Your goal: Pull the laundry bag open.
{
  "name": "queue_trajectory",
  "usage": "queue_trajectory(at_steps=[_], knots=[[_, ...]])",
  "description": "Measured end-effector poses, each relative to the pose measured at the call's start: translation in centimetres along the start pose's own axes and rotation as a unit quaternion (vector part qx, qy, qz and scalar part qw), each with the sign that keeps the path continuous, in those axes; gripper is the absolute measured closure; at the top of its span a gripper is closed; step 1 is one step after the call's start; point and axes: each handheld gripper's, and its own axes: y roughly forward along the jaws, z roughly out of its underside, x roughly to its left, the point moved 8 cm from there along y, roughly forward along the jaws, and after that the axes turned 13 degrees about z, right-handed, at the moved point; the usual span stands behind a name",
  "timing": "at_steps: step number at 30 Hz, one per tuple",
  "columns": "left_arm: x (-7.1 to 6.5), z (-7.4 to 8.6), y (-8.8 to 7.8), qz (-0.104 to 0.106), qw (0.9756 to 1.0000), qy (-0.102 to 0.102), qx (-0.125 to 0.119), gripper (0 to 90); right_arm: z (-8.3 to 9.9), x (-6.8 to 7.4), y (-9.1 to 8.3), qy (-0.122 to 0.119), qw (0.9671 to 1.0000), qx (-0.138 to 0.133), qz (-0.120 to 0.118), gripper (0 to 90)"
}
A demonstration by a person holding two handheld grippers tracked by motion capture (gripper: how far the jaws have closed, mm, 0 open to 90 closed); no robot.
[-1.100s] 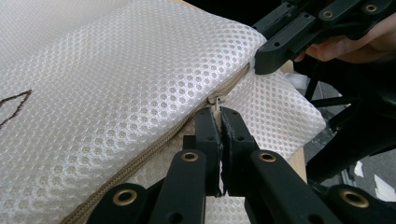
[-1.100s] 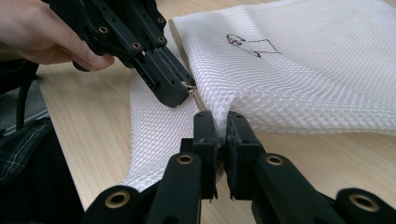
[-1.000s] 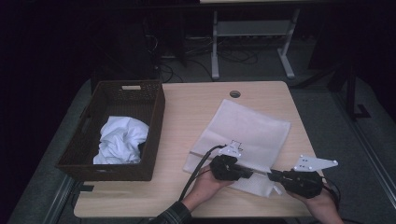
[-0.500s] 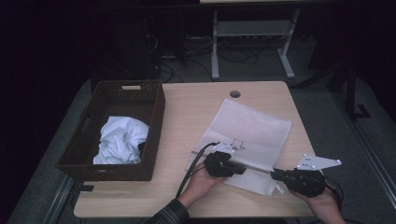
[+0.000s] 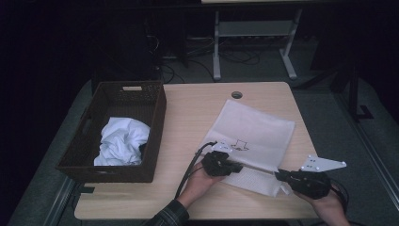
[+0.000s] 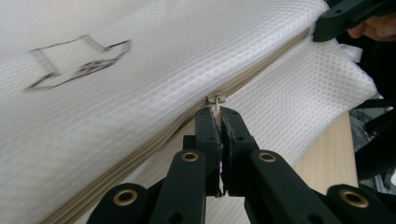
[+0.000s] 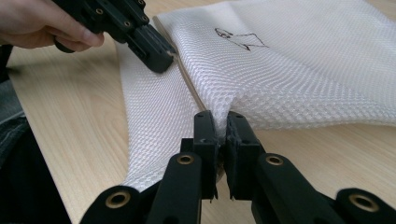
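Observation:
A white mesh bag (image 5: 256,129) with a small black drawing lies flat on the wooden table (image 5: 188,108). A beige zipper (image 6: 261,70) runs along its near edge. My left gripper (image 5: 237,166) is shut on the zipper pull (image 6: 216,99), whose metal slider shows just past the jaw tips (image 6: 219,112). My right gripper (image 5: 277,175) is shut on a pinch of the bag's mesh (image 7: 289,79) at its near right corner, and the fabric bunches at the tips (image 7: 219,119). In the right gripper view, the left gripper (image 7: 156,58) rests on the bag's edge.
A dark woven basket (image 5: 155,108) stands at the table's left, holding a crumpled white cloth (image 5: 120,141). A round cable hole (image 5: 236,94) sits near the far edge. Bare wood lies between basket and bag. Beyond the table are a metal stand and cables.
My left gripper has shifted slightly left along the bag's near edge, still shut on the zipper pull. The right gripper has stayed put.

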Motion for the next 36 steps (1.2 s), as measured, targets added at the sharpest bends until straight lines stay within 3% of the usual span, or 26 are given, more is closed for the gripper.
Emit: queue_trajectory(at_steps=[9, 11, 13, 15, 17, 27, 30, 31, 35, 36], knots=[[0.1, 0.1, -0.1, -0.004, 0.9999, 0.004, 0.009, 87.6, 0.0, 0.2, 0.0, -0.004, 1.0000, -0.002, -0.003, 83.3], [0.7, 0.3, -0.4, -0.035, 0.9992, 0.007, 0.020, 87.7, 0.0, 0.1, -0.1, -0.005, 1.0000, 0.001, 0.004, 83.4], [1.7, 0.4, -1.3, -0.035, 0.9993, -0.015, 0.001, 87.7, 0.1, -0.4, -0.3, 0.002, 1.0000, -0.001, 0.008, 83.4], [1.7, 0.1, -1.7, -0.028, 0.9994, -0.018, -0.010, 87.6, 0.1, -0.7, -0.5, 0.015, 0.9999, -0.005, 0.003, 83.4], [1.7, 0.1, -1.8, -0.038, 0.9993, -0.007, 0.001, 87.6, 0.1, -0.6, -0.4, 0.009, 0.9999, -0.005, 0.001, 83.3], [2.3, 0.5, -1.8, -0.044, 0.9988, -0.018, 0.011, 87.7, -0.1, 0.3, -0.3, -0.001, 1.0000, -0.009, -0.005, 83.4], [2.9, 0.8, -2.0, -0.071, 0.9971, -0.018, 0.021, 87.7, -0.2, 0.1, -0.3, 0.001, 1.0000, -0.008, 0.004, 83.6], [3.1, 0.9, -2.3, -0.064, 0.9975, -0.026, 0.016, 87.8, -0.2, -0.1, -0.5, 0.005, 0.9999, -0.012, 0.006, 83.7], [3.2, 0.9, -2.4, -0.067, 0.9973, -0.023, 0.019, 87.7, 0.0, -0.1, -0.3, 0.004, 1.0000, -0.005, 0.003, 83.6], [3.4, 1.0, -2.6, -0.080, 0.9963, -0.021, 0.024, 87.7, -0.1, -0.1, -0.3, 0.006, 1.0000, -0.006, 0.004, 83.7]])
